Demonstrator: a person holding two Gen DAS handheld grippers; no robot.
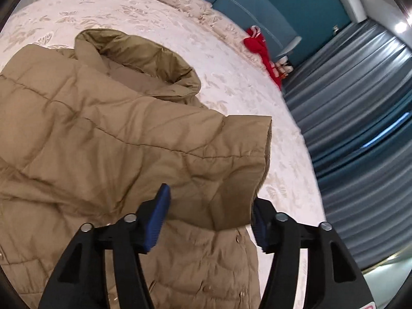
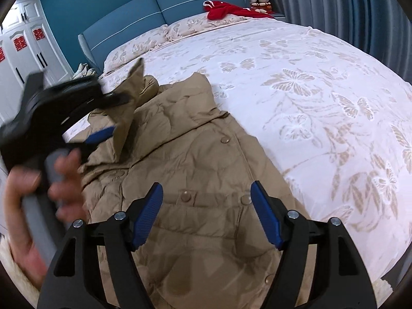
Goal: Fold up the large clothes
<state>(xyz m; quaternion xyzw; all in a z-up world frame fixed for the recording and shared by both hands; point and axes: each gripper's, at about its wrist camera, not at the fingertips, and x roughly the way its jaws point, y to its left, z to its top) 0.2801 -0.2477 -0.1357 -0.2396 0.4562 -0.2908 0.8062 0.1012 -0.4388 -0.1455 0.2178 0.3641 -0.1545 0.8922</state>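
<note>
A: Left wrist view: the left gripper (image 1: 209, 206) stands with jaws apart, a folded sleeve cuff (image 1: 244, 159) of the tan puffer jacket (image 1: 90, 128) between the blue pads; whether they press it I cannot tell.

B: And the other one?

A: The right gripper (image 2: 206, 213) hangs released above the jacket's snap-button front. The jacket lies on the butterfly-patterned bedspread (image 2: 322, 90).

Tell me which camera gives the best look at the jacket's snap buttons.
The right wrist view: several snap buttons show clearly down the tan jacket. The left wrist view catches only a few small snaps near its bottom edge.
</note>
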